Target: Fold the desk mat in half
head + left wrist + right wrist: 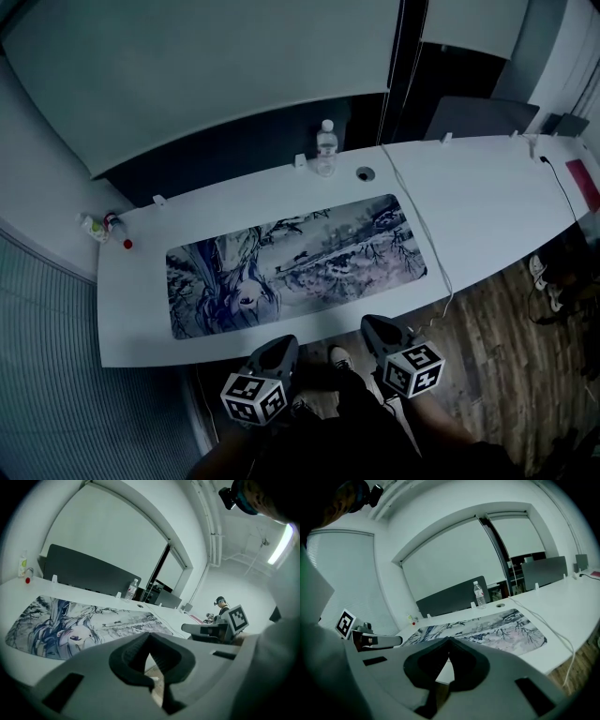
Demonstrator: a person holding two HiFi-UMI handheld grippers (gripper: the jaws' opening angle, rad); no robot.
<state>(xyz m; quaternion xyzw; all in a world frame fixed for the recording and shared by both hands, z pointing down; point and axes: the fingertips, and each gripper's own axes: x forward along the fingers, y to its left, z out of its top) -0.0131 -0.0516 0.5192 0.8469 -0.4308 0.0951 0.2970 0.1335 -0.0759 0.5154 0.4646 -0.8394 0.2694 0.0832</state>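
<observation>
The desk mat (295, 262), printed with a blue and grey drawing, lies flat and unfolded on the white table (487, 216). It also shows in the left gripper view (84, 625) and the right gripper view (487, 630). Both grippers hover side by side just off the table's near edge, apart from the mat. My left gripper (286, 342) (150, 637) is shut with nothing in it, pointing at the mat's near edge. My right gripper (368, 323) (449, 641) is shut and empty too, in front of the mat's right half.
A water bottle (325, 147) and a round cable hole (365, 173) lie behind the mat. A white cable (422, 225) runs past the mat's right end and over the near edge. Small bottles (98, 227) stand at the far left corner. A person (220, 604) stands in the distance.
</observation>
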